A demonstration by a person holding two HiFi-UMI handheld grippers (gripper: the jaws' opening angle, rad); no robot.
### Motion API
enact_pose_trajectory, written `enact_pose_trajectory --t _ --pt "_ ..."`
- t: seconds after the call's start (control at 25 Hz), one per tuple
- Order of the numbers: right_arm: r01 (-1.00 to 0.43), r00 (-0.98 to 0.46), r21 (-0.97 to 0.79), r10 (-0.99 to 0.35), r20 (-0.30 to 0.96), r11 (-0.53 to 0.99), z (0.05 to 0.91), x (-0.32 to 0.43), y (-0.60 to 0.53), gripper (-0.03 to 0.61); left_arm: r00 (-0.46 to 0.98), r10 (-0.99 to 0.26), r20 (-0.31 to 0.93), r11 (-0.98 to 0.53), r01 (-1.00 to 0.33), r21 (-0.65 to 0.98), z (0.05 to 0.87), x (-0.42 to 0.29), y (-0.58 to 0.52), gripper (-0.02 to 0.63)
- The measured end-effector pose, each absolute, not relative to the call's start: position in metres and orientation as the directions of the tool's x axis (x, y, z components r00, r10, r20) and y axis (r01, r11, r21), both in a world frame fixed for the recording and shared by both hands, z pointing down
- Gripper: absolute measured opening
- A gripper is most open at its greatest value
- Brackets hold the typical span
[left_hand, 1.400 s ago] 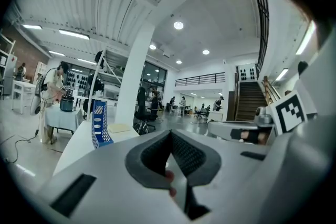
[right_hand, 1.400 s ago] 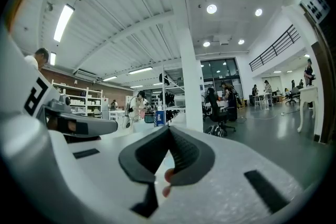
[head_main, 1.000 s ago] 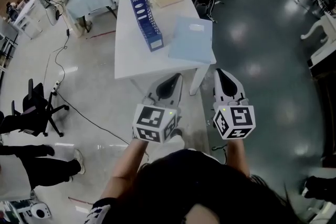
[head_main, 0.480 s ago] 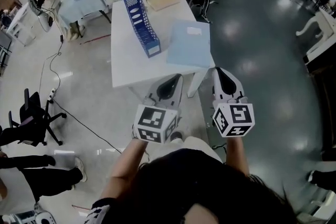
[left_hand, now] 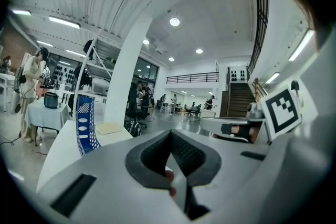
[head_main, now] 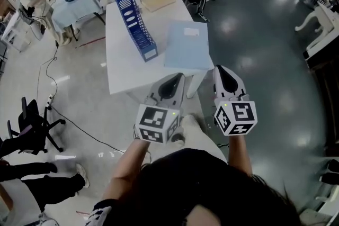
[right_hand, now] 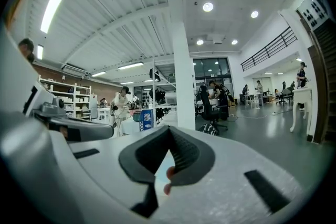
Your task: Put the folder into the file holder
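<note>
Surface (head_main: pixel 124 69): a white table, carrying three items.
- Folder (head_main: pixel 186 46): light blue, with a small white label. It is lying flat on the right near part of the surface, untouched and outside the file holder.
- File holder (head_main: pixel 136 26): blue with oval cut-outs. It is standing just left of the folder, not touching it.
- Manila folder (head_main: pixel 157 0): lying flat at the far end of the surface.

Left gripper (head_main: pixel 177 78): hovering short of the near table edge and pointing toward the surface. Its jaws are pressing together with nothing between them.

Right gripper (head_main: pixel 218 69): hovering beside the left one, near the folder's closest corner. Its jaws are likewise clenched on nothing.
</note>
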State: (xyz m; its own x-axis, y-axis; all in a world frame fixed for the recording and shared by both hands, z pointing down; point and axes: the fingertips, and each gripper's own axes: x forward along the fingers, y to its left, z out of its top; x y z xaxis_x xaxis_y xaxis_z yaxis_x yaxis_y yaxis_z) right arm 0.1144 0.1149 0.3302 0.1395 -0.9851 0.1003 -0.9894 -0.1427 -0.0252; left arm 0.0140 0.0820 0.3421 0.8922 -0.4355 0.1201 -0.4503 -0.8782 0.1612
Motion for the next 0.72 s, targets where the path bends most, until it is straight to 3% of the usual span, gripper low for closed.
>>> enact_pose_trajectory --t 0.72 --pt "-0.992 0.111 -0.04 -0.987 0.116 -0.116 0.345 0.17 0.053 -0.003 0.882 -0.45 0.136 -0.869 -0.468 0.162 0.353 0.071 0.024 0.005"
